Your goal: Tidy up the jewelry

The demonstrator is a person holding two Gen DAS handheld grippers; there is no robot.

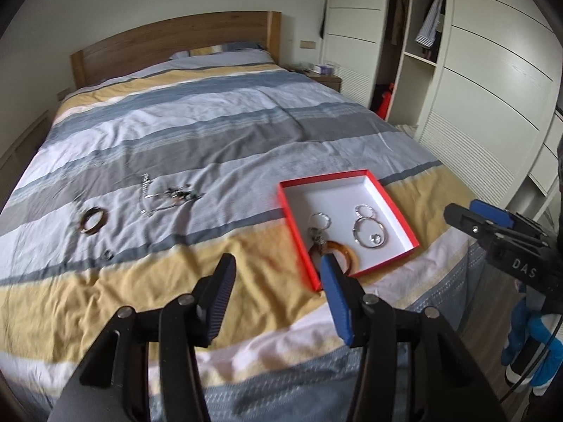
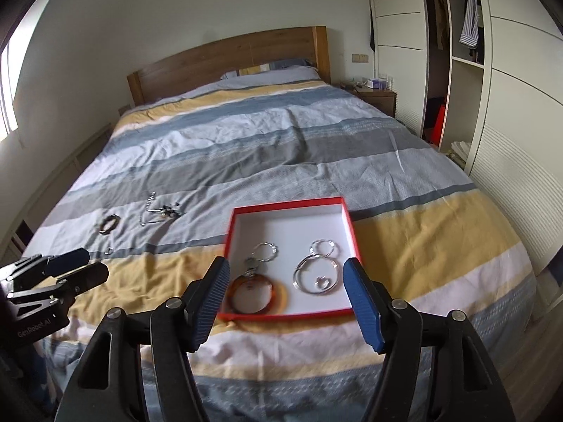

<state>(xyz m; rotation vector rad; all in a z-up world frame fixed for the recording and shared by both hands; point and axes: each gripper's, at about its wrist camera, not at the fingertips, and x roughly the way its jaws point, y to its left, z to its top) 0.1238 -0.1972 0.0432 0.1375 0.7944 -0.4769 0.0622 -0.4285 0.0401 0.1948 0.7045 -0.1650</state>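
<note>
A red box with a white inside (image 1: 387, 193) (image 2: 288, 218) lies on the striped bed. It holds an amber bangle (image 1: 346, 255) (image 2: 278, 297), silver hoops (image 1: 369, 230) (image 2: 316, 270) and a keyring charm (image 2: 262, 256). On the bedcover to the left lie a brown bangle (image 1: 93, 221) (image 2: 108, 224), a tangle of chain jewelry (image 1: 165, 195) (image 2: 162, 209) and a small ring (image 1: 107, 255) (image 2: 109, 250). My left gripper (image 1: 278, 267) is open and empty, above the bed just left of the box. My right gripper (image 2: 286, 270) is open and empty, over the box's near edge.
The bed (image 1: 211, 123) has a wooden headboard (image 1: 176, 40). A white wardrobe (image 1: 492, 88) with an open section stands on the right. A nightstand (image 2: 376, 100) sits beside the headboard. The right gripper shows at the right edge of the left wrist view (image 1: 492, 225).
</note>
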